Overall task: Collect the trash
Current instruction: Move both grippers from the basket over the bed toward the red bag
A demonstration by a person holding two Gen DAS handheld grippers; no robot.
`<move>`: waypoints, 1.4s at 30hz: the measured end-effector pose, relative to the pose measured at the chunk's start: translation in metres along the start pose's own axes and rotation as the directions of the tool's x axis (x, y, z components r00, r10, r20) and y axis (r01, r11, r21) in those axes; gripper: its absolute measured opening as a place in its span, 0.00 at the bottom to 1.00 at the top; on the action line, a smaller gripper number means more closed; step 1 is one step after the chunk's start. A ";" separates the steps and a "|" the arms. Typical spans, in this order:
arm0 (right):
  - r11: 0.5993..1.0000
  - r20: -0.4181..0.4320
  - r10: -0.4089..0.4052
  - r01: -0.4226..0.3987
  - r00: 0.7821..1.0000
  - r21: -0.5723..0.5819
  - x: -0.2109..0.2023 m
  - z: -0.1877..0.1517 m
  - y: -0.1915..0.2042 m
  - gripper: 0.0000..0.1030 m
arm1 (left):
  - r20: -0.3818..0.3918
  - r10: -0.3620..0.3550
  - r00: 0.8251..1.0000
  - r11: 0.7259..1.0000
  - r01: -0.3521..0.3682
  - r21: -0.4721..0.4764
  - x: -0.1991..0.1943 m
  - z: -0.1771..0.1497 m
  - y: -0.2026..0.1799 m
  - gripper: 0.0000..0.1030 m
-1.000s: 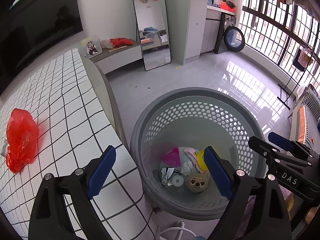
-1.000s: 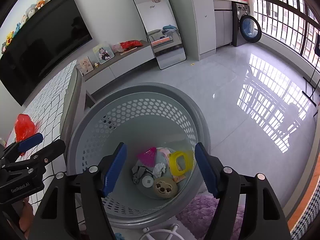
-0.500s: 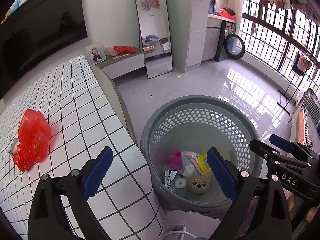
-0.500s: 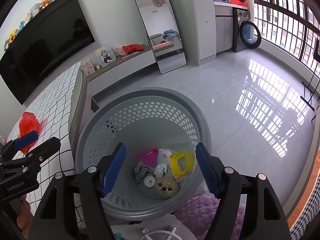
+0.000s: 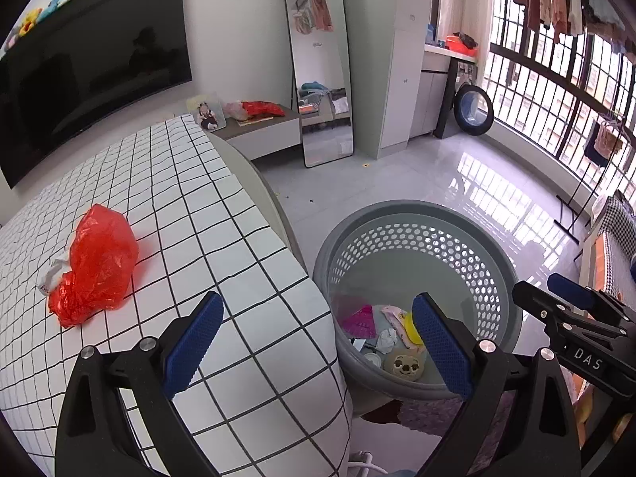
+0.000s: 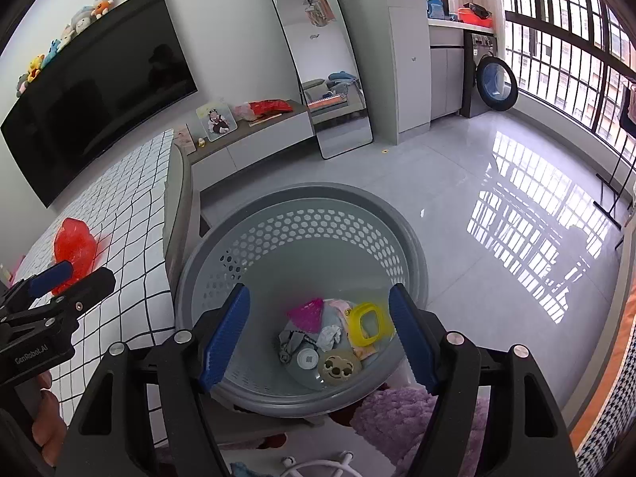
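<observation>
Fingers (image 5: 441,346) partly hide basket (image 5: 493,278) trash.

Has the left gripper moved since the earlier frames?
Yes. The left gripper has drawn back from the basket, toward the table.

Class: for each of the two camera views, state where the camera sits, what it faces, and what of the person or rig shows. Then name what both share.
Left wrist: on the left hand-held gripper, facing down over checked bed and basket; the right hand-held gripper shows.
Right wrist: on the right one, over the basket; left hand-held gripper and fingers show.
Shared: basket, red bag, mirror.
</observation>
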State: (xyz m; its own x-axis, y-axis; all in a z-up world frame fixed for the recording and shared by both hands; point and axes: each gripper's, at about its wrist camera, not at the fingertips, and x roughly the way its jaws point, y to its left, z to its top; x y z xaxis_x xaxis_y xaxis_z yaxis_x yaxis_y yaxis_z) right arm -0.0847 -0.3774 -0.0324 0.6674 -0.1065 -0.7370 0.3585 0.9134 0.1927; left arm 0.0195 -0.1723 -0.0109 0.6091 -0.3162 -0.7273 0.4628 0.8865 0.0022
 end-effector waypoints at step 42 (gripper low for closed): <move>0.858 -0.178 0.277 -0.326 0.944 -0.397 0.075 0.002 0.287 0.67 | -0.023 0.334 0.942 0.870 -0.318 -0.376 -0.073 -0.067 0.235 0.91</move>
State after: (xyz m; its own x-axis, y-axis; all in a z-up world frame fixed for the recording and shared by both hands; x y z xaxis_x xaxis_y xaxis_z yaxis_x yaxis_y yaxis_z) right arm 0.0695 -0.1245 -0.0312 0.6137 0.2224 -0.7576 -0.1693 0.9743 0.1488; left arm 0.0410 0.0819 -0.0033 0.7140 0.0062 -0.7001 -0.0330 0.9991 -0.0248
